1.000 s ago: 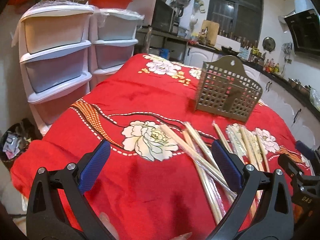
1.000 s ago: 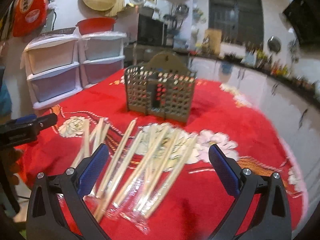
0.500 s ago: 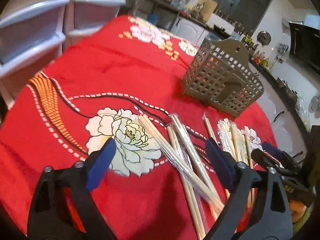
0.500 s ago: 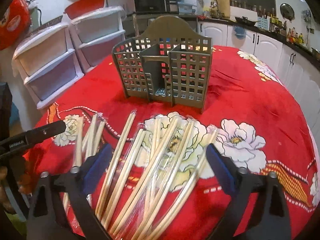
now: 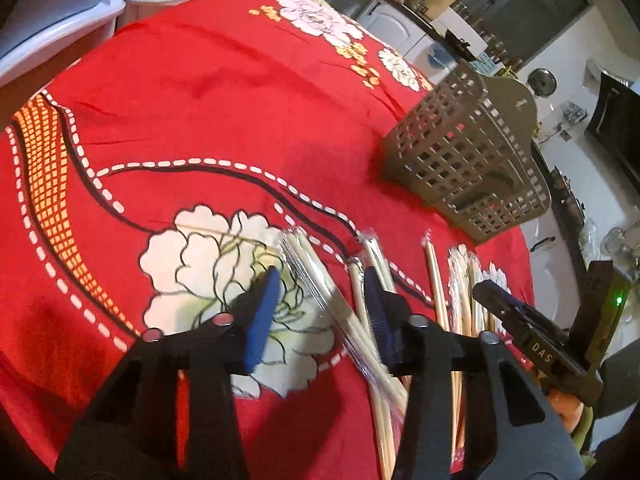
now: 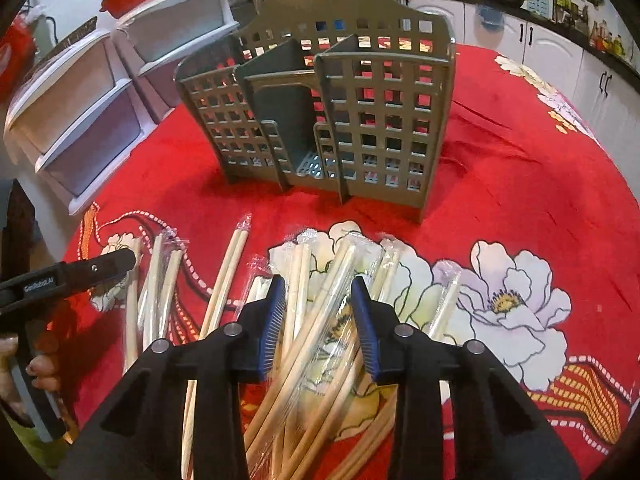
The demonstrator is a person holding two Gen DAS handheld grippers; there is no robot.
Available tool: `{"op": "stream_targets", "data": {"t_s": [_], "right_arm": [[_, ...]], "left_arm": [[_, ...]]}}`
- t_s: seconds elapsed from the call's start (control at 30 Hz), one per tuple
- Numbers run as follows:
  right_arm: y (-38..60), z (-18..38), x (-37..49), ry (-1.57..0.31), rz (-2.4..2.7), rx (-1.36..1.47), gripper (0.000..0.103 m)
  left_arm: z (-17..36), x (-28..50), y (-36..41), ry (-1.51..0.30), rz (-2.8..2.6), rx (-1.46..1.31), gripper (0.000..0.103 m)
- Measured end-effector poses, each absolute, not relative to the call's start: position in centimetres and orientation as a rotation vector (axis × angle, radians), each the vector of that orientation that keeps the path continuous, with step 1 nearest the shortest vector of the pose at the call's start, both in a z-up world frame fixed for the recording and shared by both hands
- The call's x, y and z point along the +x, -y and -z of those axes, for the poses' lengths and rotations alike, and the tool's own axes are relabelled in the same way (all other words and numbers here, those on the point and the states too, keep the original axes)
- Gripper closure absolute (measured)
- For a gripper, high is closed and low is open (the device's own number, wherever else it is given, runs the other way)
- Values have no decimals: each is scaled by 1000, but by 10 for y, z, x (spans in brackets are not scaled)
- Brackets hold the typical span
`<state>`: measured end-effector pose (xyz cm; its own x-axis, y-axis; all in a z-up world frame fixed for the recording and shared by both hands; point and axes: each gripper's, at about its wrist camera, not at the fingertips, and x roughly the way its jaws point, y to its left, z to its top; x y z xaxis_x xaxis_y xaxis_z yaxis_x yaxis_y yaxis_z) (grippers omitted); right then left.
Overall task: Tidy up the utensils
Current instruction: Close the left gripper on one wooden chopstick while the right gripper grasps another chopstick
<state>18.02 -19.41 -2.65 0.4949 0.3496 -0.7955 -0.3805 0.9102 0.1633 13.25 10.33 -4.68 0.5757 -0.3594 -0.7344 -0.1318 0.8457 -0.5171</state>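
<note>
The left tool (image 5: 320, 300) is tilting down over the counter (image 5: 224, 92), which is wearing a red flowered cloth, and its jaws are closing around a pair of wrapped chopsticks (image 5: 316, 280) lying slantwise across a white flower. The blue pads (image 5: 262, 316) are standing either side of that pair, not yet pressing on it, so the left tool is still released. More wrapped chopsticks (image 5: 460, 300) are lying in a loose row just beside it, toward the right tool, whose black finger is poking in at the frame's right edge.

The right tool (image 6: 319, 312) is likewise closing over a fan of wrapped chopsticks (image 6: 320, 320); several sticks are running between its pads (image 6: 272, 324) with visible slack, so nothing is being clenched there either. Further pairs (image 6: 160, 280) are lying off to the side, near the left tool's tip and the hand (image 6: 40, 372) holding it.

The grey lattice utensil holder (image 6: 332, 112) is standing upright beyond the chopsticks, apart from their tips, its compartments opening upward. Bare cloth is stretching wide on its far side, out to the counter's rounded edge. White plastic drawers (image 6: 80, 112) are standing close beside the counter's opposite edge.
</note>
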Motion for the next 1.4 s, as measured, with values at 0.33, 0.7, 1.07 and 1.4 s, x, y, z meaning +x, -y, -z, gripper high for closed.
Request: {"op": "stream_targets", "data": {"t_s": [0.33, 0.7, 1.07, 1.4], "right_arm": [[191, 34, 207, -1036, -441, 11, 71], [187, 34, 229, -1045, -433, 37, 94], [201, -13, 209, -895, -514, 75, 95], [208, -74, 166, -665, -554, 19, 96]], "left_arm": [[48, 152, -104, -985, 118, -549, 83], [45, 167, -94, -963, 130, -446, 99], [-5, 156, -96, -829, 146, -402, 101], [-72, 141, -81, -688, 164, -292, 102]]}}
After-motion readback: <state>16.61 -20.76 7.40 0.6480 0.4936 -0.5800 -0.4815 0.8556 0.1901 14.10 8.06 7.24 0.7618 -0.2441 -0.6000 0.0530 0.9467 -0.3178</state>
